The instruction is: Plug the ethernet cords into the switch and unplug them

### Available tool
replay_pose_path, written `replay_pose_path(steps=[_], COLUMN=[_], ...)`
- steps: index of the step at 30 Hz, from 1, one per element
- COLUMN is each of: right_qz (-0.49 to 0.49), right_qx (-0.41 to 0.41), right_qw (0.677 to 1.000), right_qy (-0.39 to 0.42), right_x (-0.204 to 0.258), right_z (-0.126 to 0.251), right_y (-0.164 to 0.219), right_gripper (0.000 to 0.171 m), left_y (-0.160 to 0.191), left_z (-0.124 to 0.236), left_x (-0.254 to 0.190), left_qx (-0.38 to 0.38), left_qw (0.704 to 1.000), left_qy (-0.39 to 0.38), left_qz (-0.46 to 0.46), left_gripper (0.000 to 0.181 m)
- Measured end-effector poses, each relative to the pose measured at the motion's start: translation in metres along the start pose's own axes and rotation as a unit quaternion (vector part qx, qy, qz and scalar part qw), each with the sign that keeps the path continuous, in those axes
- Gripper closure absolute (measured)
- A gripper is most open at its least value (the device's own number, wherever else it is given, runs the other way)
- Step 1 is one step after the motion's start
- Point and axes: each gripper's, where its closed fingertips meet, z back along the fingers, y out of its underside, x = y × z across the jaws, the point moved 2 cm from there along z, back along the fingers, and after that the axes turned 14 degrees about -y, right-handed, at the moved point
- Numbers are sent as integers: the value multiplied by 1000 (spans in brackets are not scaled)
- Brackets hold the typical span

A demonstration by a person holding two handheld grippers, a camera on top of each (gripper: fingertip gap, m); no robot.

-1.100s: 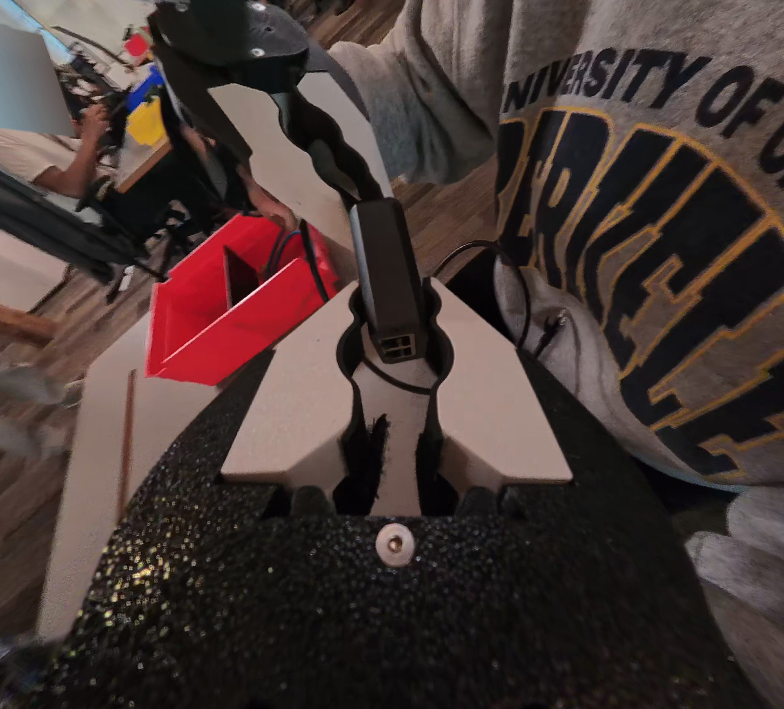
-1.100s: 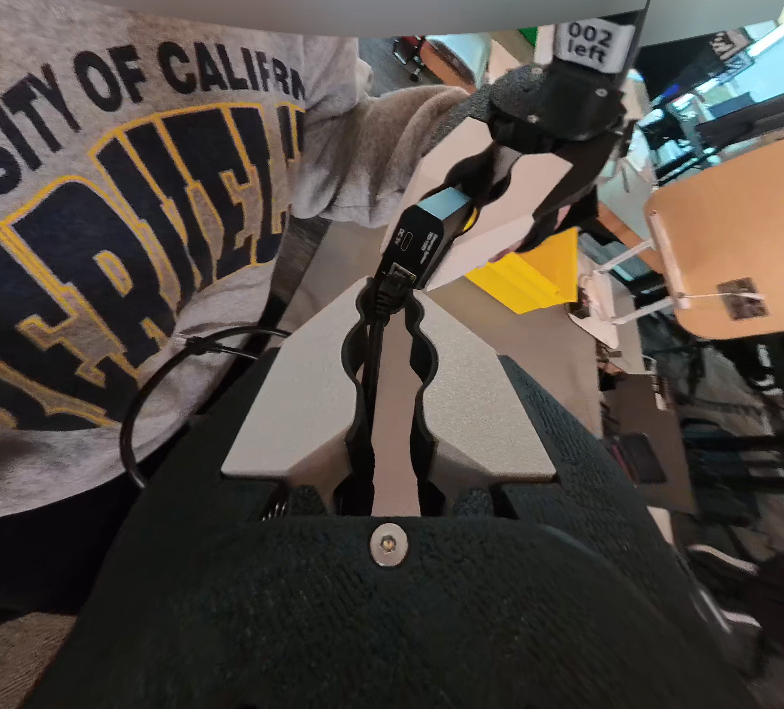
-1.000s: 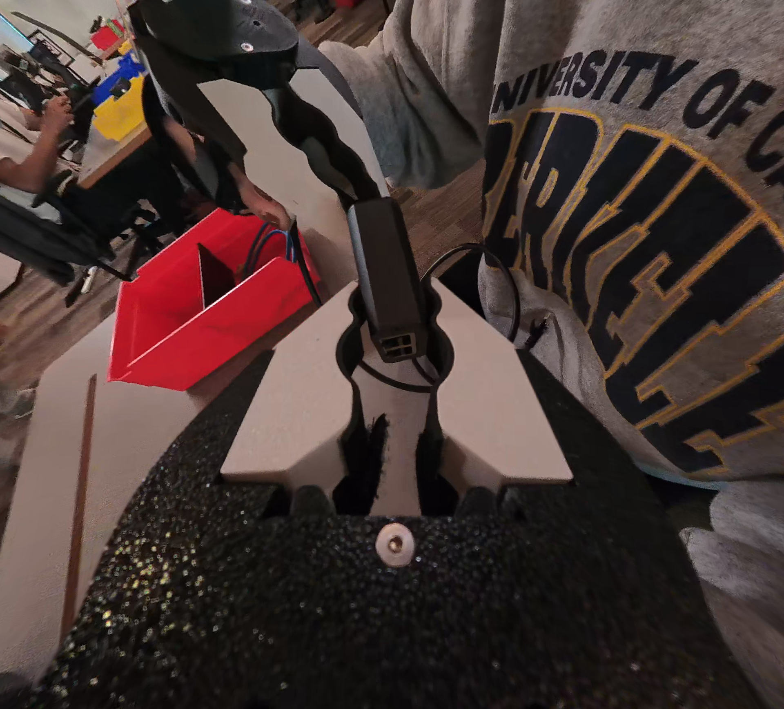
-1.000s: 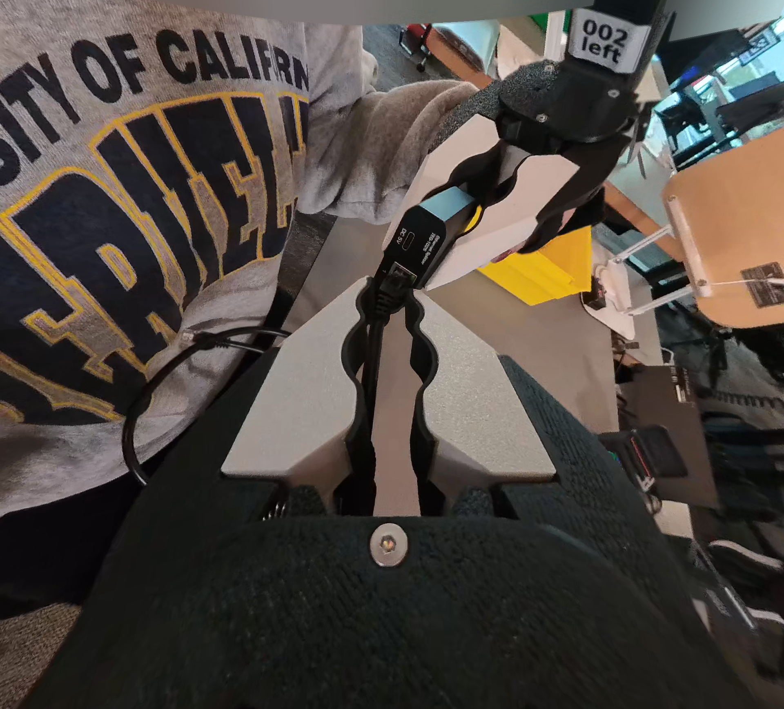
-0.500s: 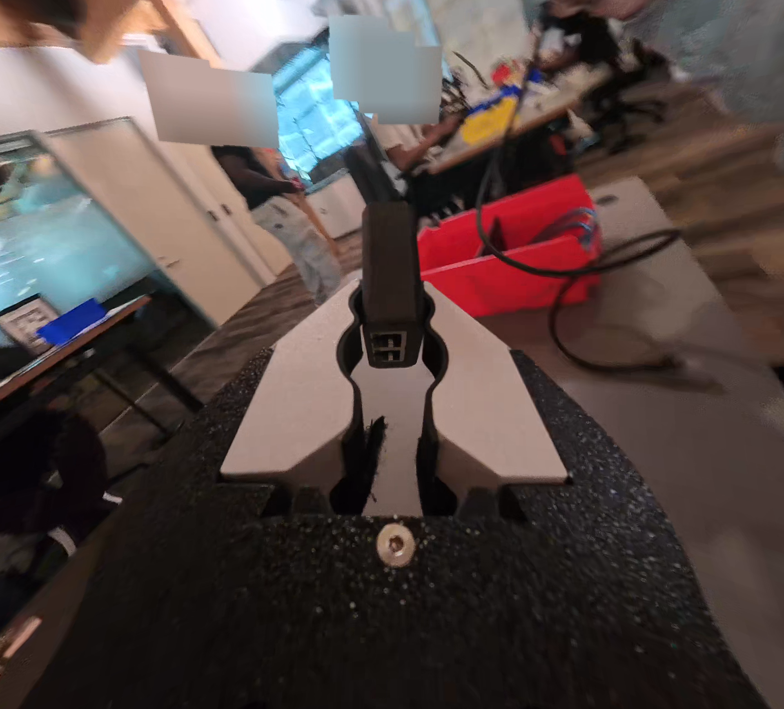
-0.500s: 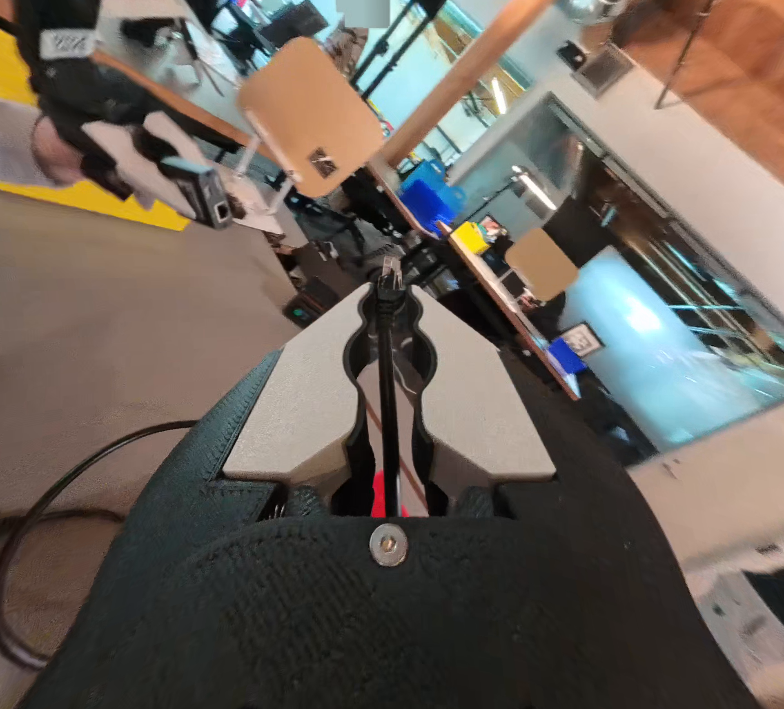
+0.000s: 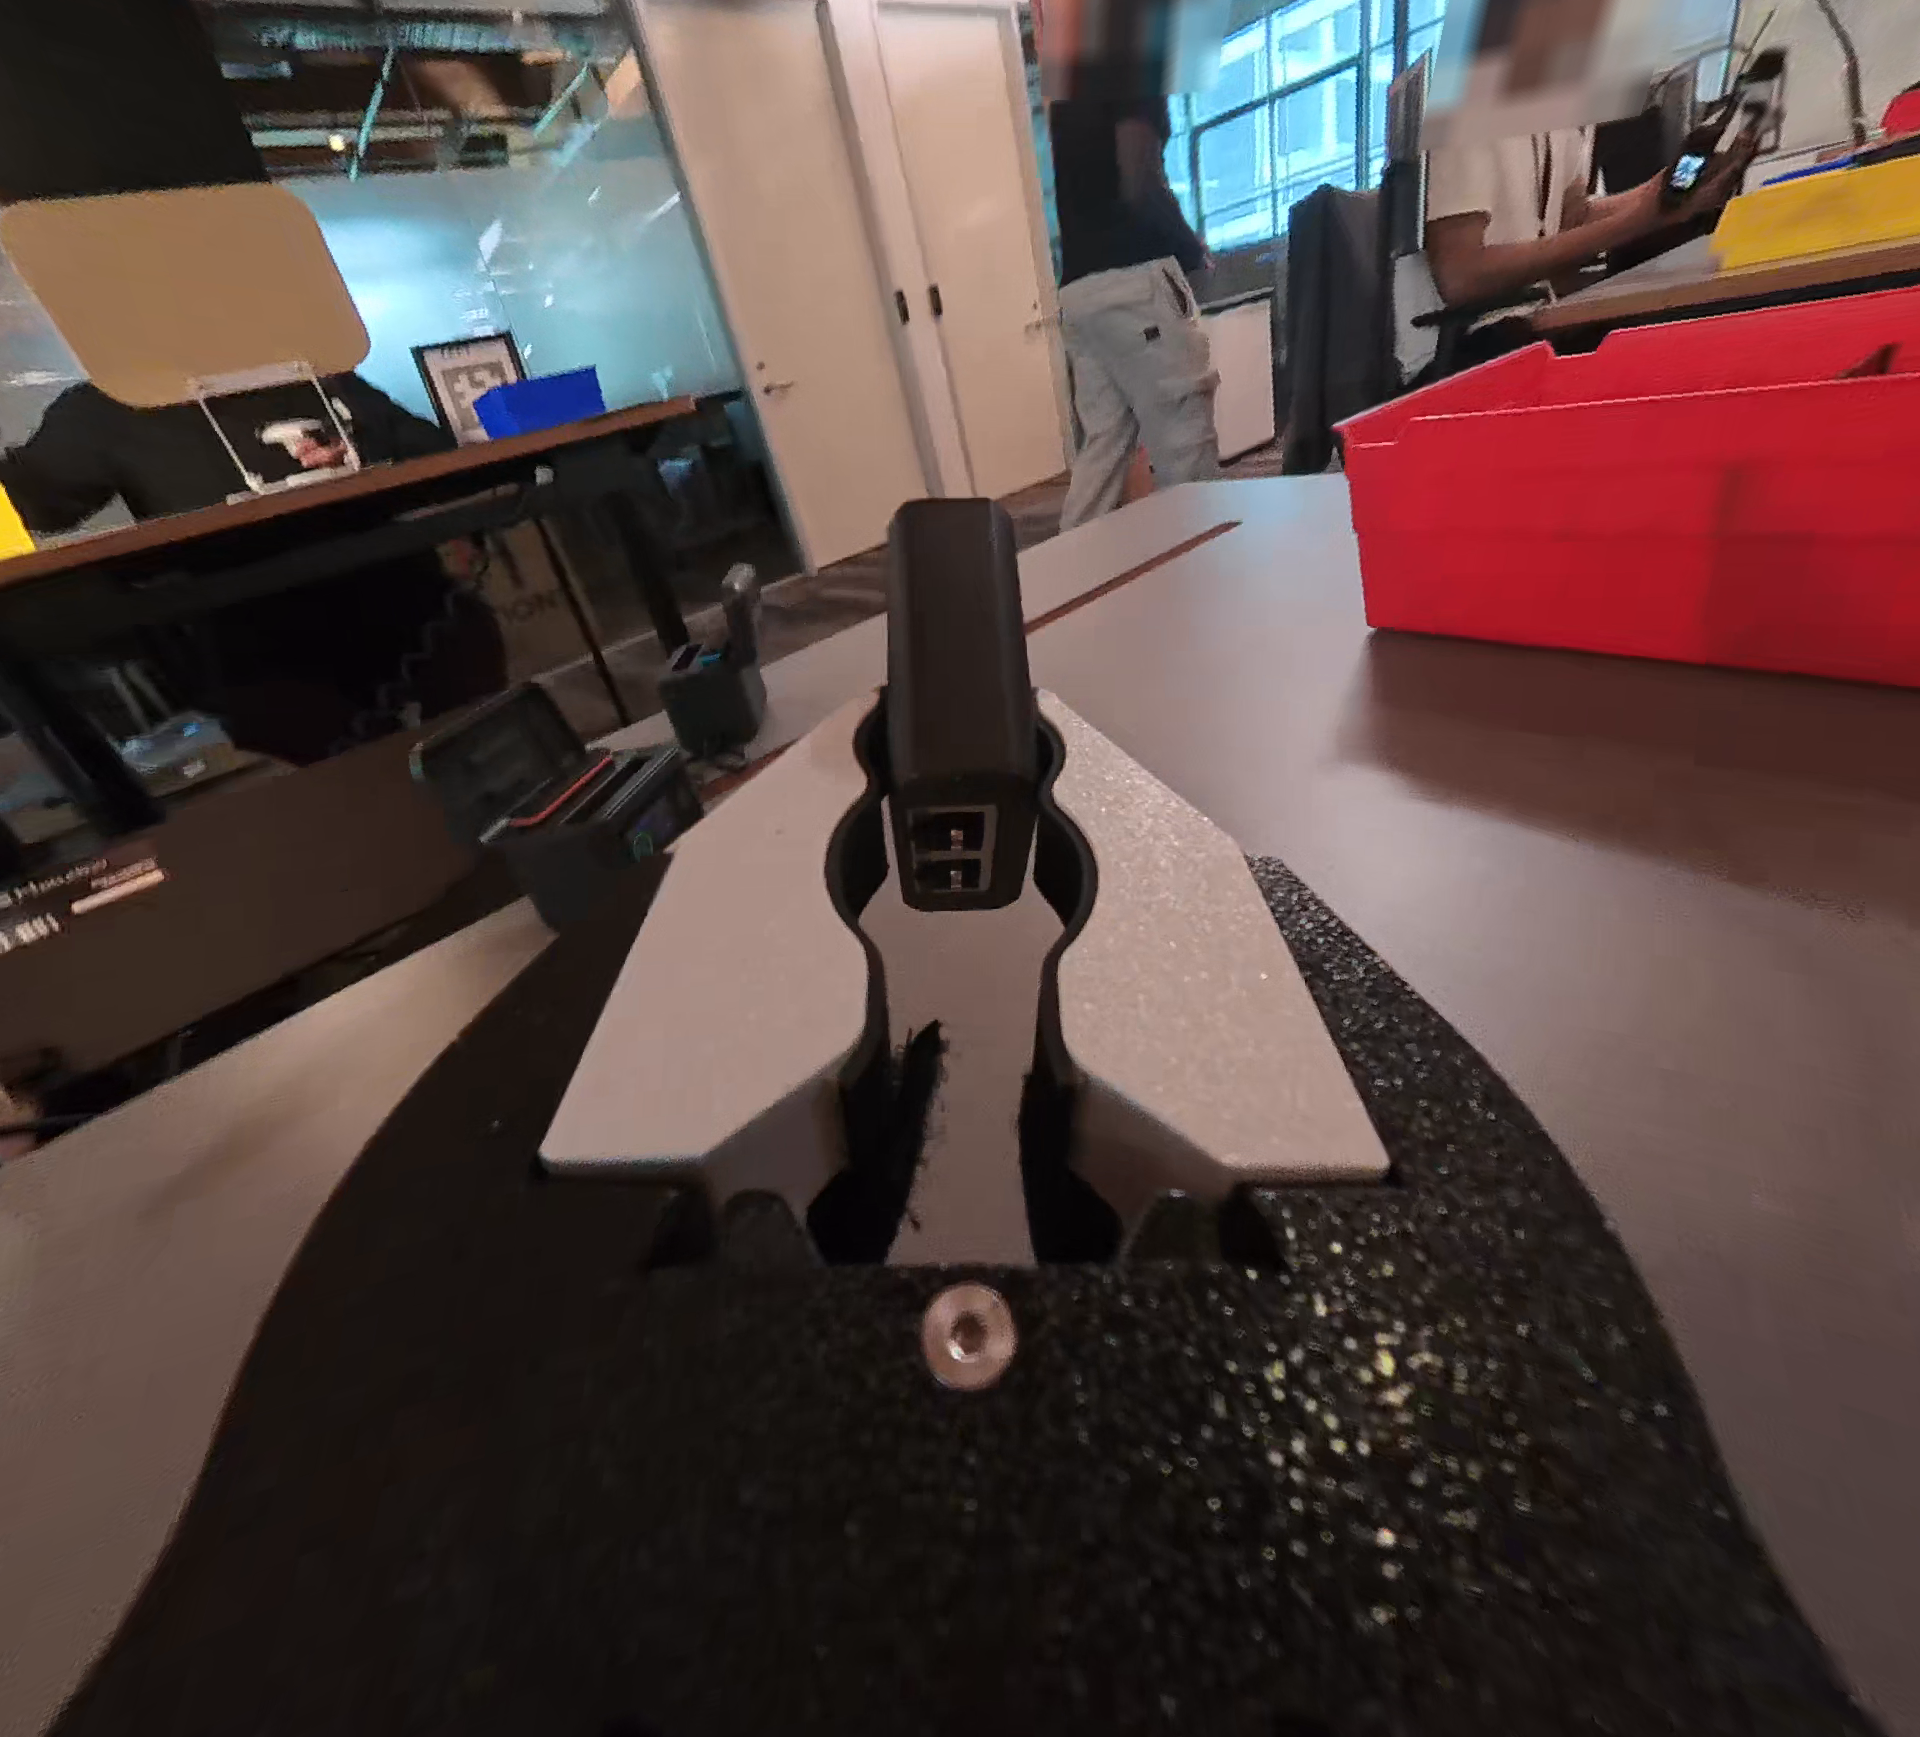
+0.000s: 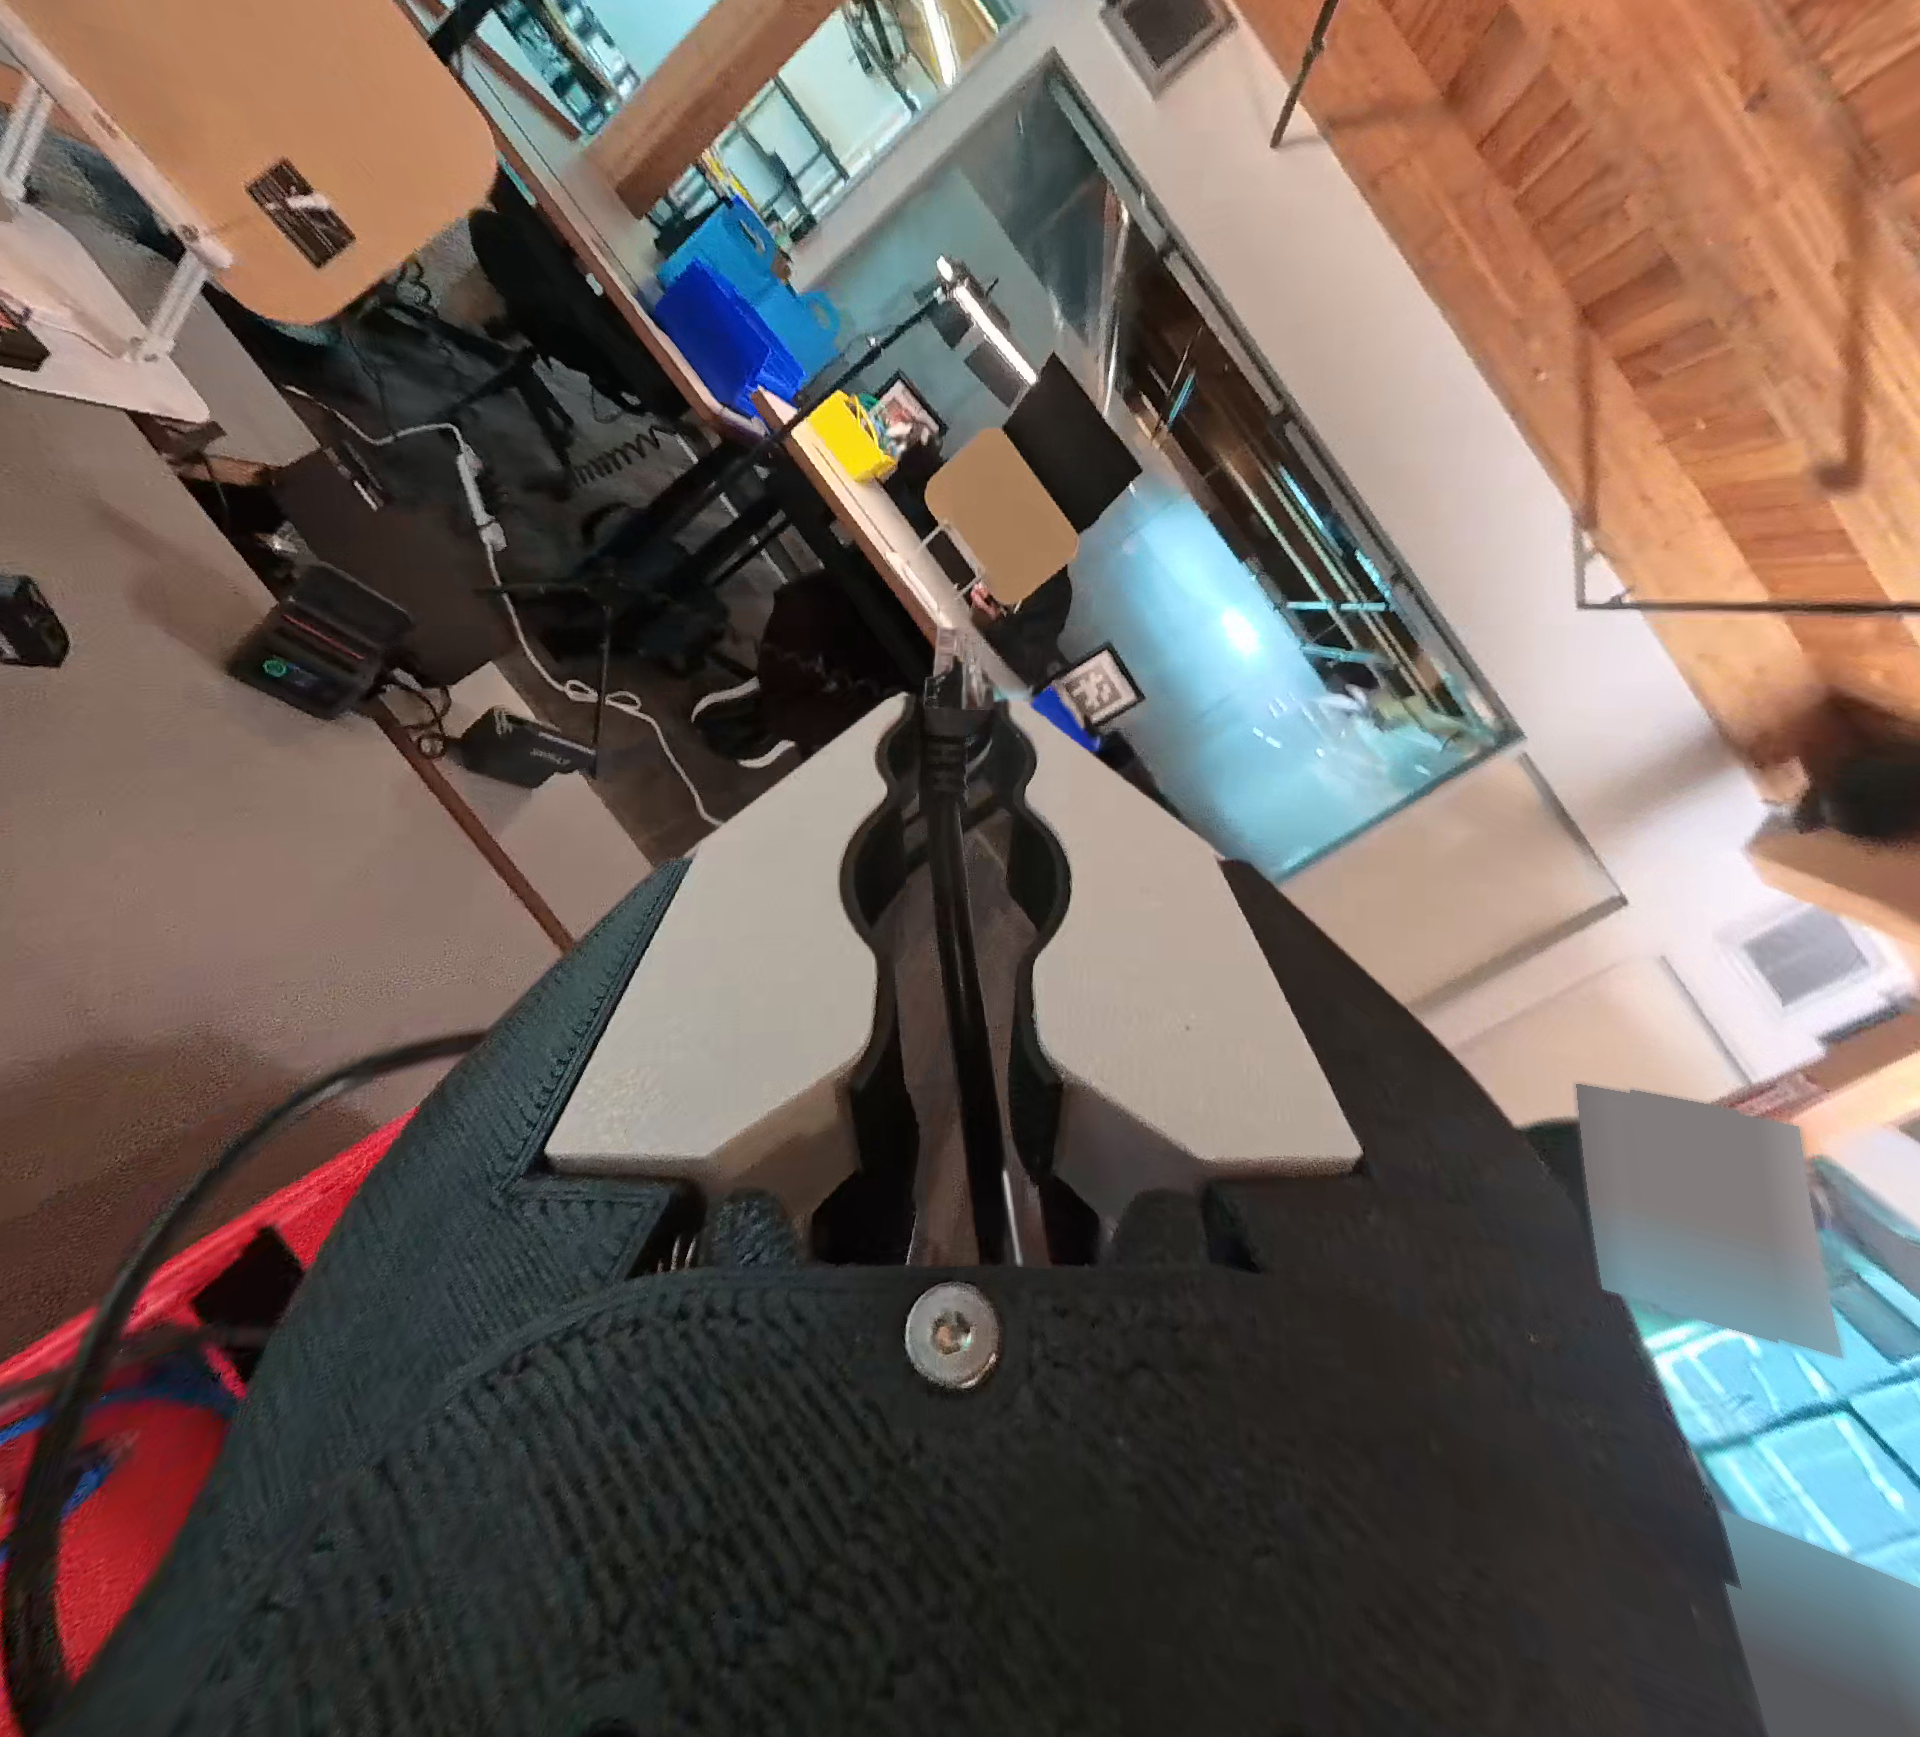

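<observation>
My left gripper [image 7: 958,731] is shut on a small black switch [image 7: 956,679], held level just above the grey table; two empty ports on its near end face the camera. My right gripper [image 8: 956,721] is shut on a black ethernet cord [image 8: 954,846], whose clear plug [image 8: 951,659] sticks out past the fingertips, unplugged and pointing up into the room. The cord runs back between the fingers and loops down at the lower left [image 8: 135,1272]. A small black box, perhaps the switch [image 8: 29,622], shows at the left edge of the right wrist view.
A red bin [image 7: 1662,534] stands on the table [image 7: 1558,856] to the right of the switch; it also shows in the right wrist view [image 8: 94,1438] with blue cable inside. A black case [image 7: 582,804] sits at the left table edge. People and desks lie beyond. The grippers' ends are close to 50 cm from one another.
The cord's plug has come out of the switch. Both grippers have swung apart and away from the person's sweatshirt; the left now faces over the table, the right points up toward the ceiling.
</observation>
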Motion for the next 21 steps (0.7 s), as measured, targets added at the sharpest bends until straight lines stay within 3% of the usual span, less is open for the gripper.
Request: replay_pose_path(steps=[1, 6, 13, 17, 21], right_qz=[-7, -43, -42, -88, -178], right_qx=[6, 46, 88, 125, 212], right_qw=[1000, 998, 995, 988, 949], right_qy=[-2, -4, 37, -28, -153], right_x=[0, 21, 93, 158, 226], right_z=[-1, -11, -23, -26, -24], right_y=[9, 77, 164, 202, 247], right_gripper=[160, 159, 159, 159, 158], left_y=[1, 5, 5, 6, 7], left_z=[0, -1, -1, -1, -1], left_x=[0, -3, -2, -4, -8], left_qx=[-4, 5, 3, 5, 7], left_qw=[1000, 1000, 1000, 1000, 999], left_qy=[-2, 1, 0, 4, 12], left_qz=[-5, -17, -16, -22, -35], left_gripper=[161, 160, 160, 160, 160])
